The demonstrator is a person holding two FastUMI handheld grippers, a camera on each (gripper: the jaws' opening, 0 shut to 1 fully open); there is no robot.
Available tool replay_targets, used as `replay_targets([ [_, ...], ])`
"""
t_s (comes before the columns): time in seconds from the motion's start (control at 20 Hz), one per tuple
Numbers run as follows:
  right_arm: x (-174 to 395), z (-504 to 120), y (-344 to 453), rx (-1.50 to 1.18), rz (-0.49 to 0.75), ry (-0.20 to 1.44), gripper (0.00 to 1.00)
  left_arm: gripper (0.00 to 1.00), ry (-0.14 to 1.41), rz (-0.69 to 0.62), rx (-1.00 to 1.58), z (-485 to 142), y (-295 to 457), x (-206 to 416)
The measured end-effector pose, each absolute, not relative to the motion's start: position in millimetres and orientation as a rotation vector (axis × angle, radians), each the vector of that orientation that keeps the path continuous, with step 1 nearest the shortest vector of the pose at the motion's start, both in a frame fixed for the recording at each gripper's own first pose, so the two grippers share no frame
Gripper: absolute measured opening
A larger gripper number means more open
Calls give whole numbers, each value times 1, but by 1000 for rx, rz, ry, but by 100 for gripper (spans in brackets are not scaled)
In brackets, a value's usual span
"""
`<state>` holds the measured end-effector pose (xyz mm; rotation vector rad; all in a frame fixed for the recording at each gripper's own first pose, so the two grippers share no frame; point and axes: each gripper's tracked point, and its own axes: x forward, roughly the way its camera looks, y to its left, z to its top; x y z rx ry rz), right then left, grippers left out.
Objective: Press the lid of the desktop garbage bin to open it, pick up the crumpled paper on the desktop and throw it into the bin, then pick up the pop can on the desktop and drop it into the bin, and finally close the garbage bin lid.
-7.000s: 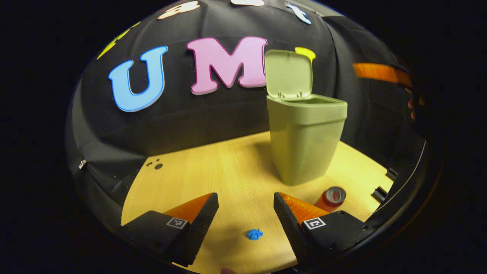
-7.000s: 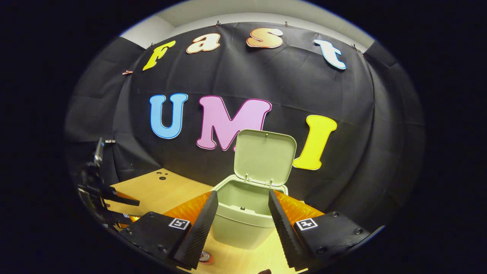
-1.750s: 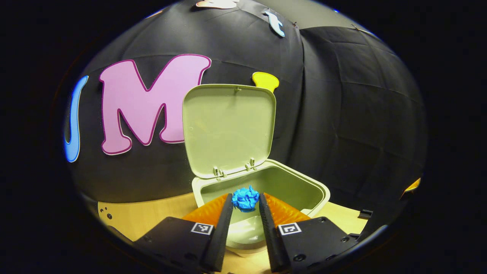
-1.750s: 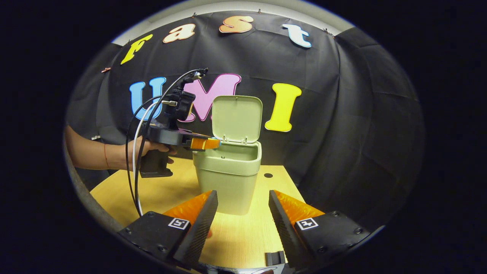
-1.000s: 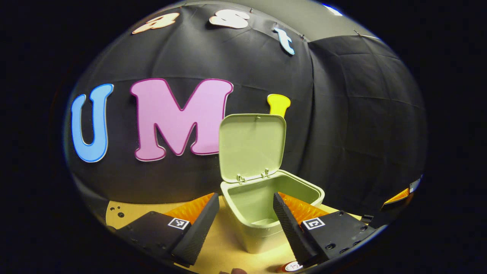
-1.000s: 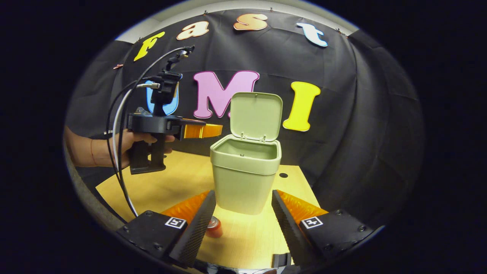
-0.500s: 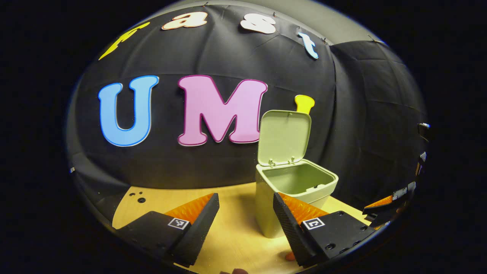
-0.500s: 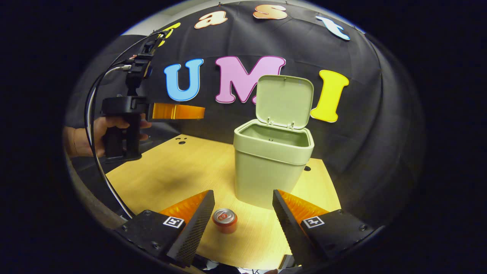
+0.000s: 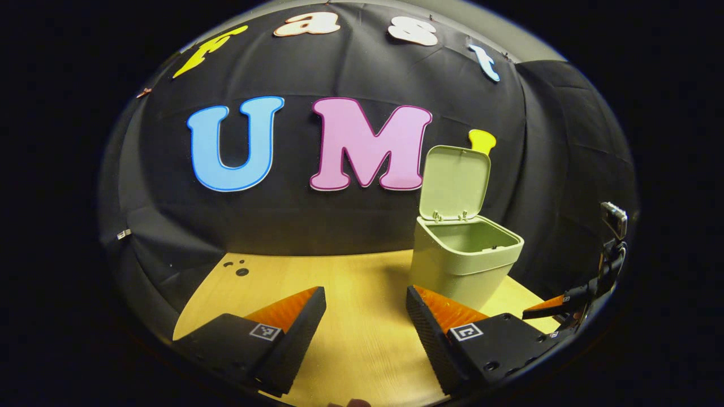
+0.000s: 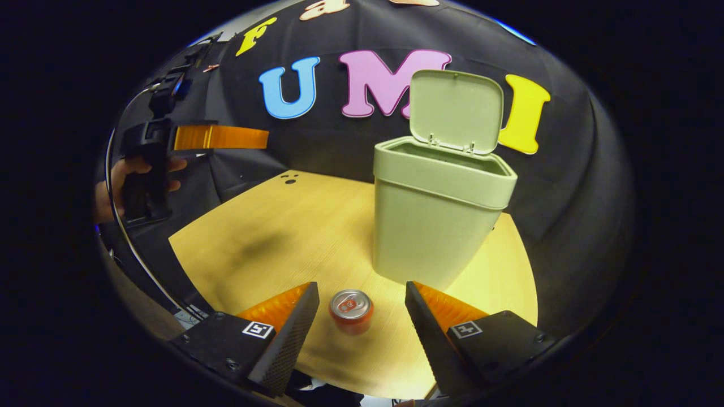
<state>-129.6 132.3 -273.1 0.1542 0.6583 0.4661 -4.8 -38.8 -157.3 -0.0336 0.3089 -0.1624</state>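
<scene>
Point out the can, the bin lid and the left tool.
can (image 10: 351,305), right gripper view, on its top.
bin lid (image 10: 456,110), right gripper view, on its inner face.
left tool (image 9: 365,308), left gripper view, midway between its fingertips.

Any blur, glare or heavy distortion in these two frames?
Left gripper view: sharp, strong fisheye bending the table edge; bin evenly lit. Right gripper view: sharp, pop can top glints, a soft shadow on the table at left.

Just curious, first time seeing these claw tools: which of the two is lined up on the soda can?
The right gripper: the can stands upright between its open fingers. The left gripper is held high beside the table.
</scene>
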Motion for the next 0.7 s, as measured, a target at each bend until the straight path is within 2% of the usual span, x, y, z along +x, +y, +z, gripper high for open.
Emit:
replay_targets([
  [0.7,-129,-354,164,152,562,842,97,93,371,0,-74,-177,17,-44],
])
